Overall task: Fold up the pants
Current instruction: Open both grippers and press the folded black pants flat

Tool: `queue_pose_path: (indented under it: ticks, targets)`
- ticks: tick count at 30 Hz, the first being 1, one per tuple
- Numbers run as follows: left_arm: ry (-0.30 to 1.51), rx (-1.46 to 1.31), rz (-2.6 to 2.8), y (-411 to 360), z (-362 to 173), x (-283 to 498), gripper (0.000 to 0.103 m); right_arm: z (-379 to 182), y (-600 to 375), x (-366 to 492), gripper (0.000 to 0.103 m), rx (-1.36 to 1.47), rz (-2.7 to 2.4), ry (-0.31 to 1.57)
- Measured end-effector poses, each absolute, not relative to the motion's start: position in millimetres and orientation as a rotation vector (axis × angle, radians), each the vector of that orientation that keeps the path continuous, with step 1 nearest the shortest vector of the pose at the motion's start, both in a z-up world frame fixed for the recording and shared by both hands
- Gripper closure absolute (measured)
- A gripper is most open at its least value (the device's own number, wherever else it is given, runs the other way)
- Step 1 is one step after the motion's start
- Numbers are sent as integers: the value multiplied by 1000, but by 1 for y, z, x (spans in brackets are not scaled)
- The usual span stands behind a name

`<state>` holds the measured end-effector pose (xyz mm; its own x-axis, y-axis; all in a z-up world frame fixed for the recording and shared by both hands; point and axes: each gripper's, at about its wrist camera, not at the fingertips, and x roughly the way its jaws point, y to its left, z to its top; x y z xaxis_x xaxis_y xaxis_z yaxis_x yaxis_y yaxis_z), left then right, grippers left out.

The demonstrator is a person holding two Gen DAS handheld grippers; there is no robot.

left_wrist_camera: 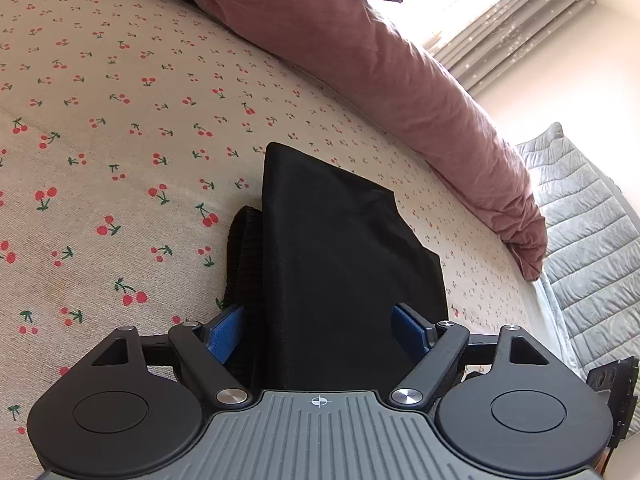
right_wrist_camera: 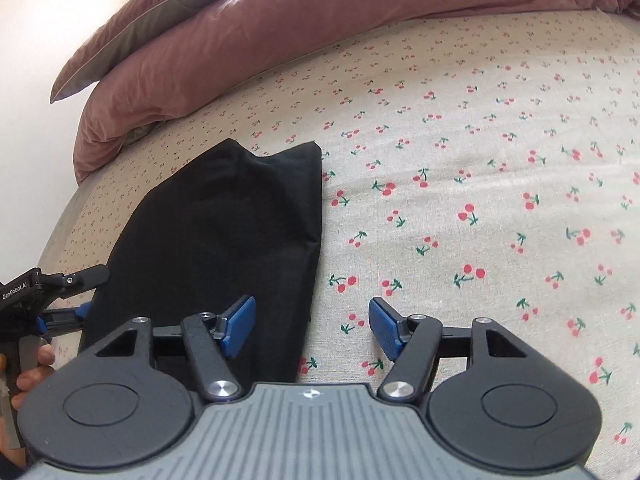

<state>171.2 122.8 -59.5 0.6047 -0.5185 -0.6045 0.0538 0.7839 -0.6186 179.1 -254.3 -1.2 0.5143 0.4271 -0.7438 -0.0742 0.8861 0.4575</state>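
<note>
Folded black pants (left_wrist_camera: 340, 256) are lying on my cherry-print bedsheet (left_wrist_camera: 120, 120), both my grippers standing open.

"GenRobot.AI" is reading white on the black body of my left gripper (right_wrist_camera: 78, 312) at the lower left of the right wrist view, my hand (right_wrist_camera: 34, 376) showing under it. In the left wrist view, my left gripper (left_wrist_camera: 320, 330) is spreading wide at bottom centre, pants between the blue pads (left_wrist_camera: 226, 332); whether the pads are touching the cloth I cannot tell. My right gripper (right_wrist_camera: 312, 326) is gaping at bottom centre, its left pad over the pants' edge, its right pad over bare sheet, gripping nothing. A pink duvet (right_wrist_camera: 260, 32) is lying across the top.
</note>
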Motion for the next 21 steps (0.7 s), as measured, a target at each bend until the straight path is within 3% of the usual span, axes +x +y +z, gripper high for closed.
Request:
queue_pose_path:
  ticks: [2,8,14,16,17,21]
  targets:
    - [862,-583,-373,122,-58,169,22,-3,-251,179,45,414,305,978]
    - [948,-552,-304,128,-64,170,21,-15,-242,188,72,506,306,981]
    - [922,-524,-325,117,-67,173,12,-16,-241,189,75,513,308,963]
    - [905,-489,-279,109,-66,171,25,-14,-238,188,83,487,291,956]
    - [898,-458,-252,104,-65,170,42,-12,-235,187,89,466,279,950]
    - [868,-396,-250,92,-60,168,62,6,-223,184,103,354,267,883]
